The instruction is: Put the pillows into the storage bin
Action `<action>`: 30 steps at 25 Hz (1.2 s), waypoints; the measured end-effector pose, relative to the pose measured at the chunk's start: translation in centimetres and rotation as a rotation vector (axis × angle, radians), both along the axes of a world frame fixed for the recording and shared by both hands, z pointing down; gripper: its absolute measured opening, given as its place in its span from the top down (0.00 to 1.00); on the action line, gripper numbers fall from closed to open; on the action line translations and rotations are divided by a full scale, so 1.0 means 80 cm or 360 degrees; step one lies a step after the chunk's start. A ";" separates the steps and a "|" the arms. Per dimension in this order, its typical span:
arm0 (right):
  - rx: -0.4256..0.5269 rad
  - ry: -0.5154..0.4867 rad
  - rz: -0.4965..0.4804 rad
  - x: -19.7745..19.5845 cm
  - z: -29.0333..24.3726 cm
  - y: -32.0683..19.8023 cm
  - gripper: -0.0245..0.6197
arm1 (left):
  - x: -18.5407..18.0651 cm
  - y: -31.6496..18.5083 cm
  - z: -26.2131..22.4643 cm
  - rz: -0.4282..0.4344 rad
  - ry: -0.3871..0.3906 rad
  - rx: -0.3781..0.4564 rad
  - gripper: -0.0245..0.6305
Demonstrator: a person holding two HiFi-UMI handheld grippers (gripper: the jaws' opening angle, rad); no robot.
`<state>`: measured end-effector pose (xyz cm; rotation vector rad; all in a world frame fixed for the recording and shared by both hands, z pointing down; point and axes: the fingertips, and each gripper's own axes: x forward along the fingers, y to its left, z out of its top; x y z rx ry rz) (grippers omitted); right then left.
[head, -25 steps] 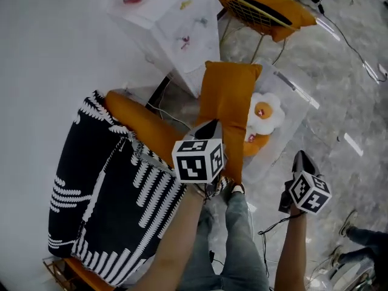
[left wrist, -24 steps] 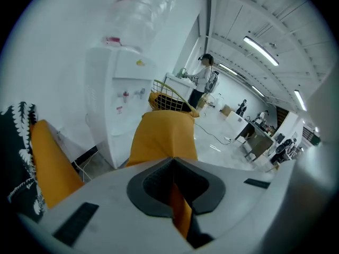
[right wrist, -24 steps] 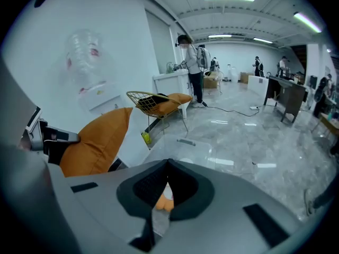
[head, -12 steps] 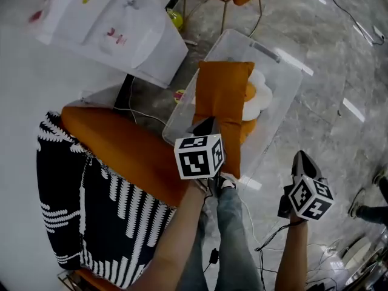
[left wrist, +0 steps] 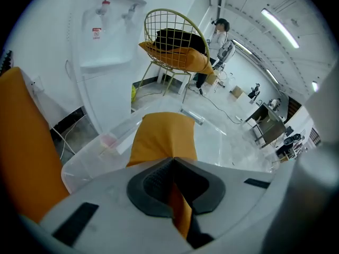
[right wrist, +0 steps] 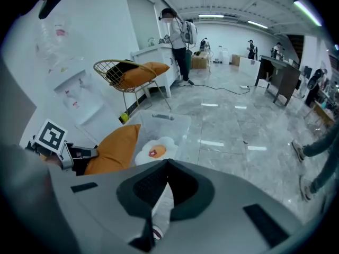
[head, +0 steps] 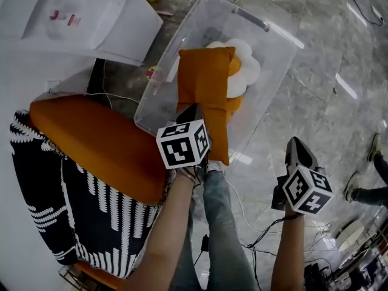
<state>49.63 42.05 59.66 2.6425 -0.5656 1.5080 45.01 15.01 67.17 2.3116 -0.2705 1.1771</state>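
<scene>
Left hand-held gripper (left wrist: 172, 163): jaws clamped on the near edge of the rectangular orange fabric pillow (head: 205, 86); points steeply down toward 12 o'clock in the head view.
Right hand-held gripper (right wrist: 166, 165): jaws closed together, nothing between them; over the grey marble floor (head: 330, 96), at 4 o'clock from the bin and well apart from it.
Orange pillow, place: hangs lengthwise from the left jaws over the clear plastic storage bin (head: 274, 30); its far end is above the bin's inside, its near end crosses the rim at 6 o'clock. Contact with the bin cannot be told.
White fried-egg-shaped pillow with orange yolk (head: 244, 70): lies inside the bin, at 2 o'clock from the orange pillow and partly covered by it.
Orange upholstered seat (head: 100, 144): at 8 o'clock from the bin, draped with a black-and-white patterned throw (head: 51, 205).
Gold wire chair with orange cushion (left wrist: 170, 38): beyond the bin, at 12 o'clock in the left gripper view.
</scene>
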 end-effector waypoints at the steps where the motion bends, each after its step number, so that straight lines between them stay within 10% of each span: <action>1: 0.0000 -0.0002 0.0003 0.002 0.000 0.002 0.96 | 0.000 0.001 0.002 -0.0019 0.0000 -0.0012 0.94; 6: 0.0012 0.0005 -0.0007 0.014 -0.004 -0.008 0.96 | -0.001 -0.003 0.003 -0.0140 -0.0022 -0.0180 0.85; 19: 0.0040 0.0029 -0.0054 -0.007 -0.013 -0.044 0.96 | -0.042 -0.019 -0.018 -0.0106 -0.0019 -0.0128 0.82; 30: 0.0190 0.0140 -0.0058 -0.052 -0.110 -0.087 0.96 | -0.129 -0.048 -0.210 -0.0075 0.0149 0.0025 0.82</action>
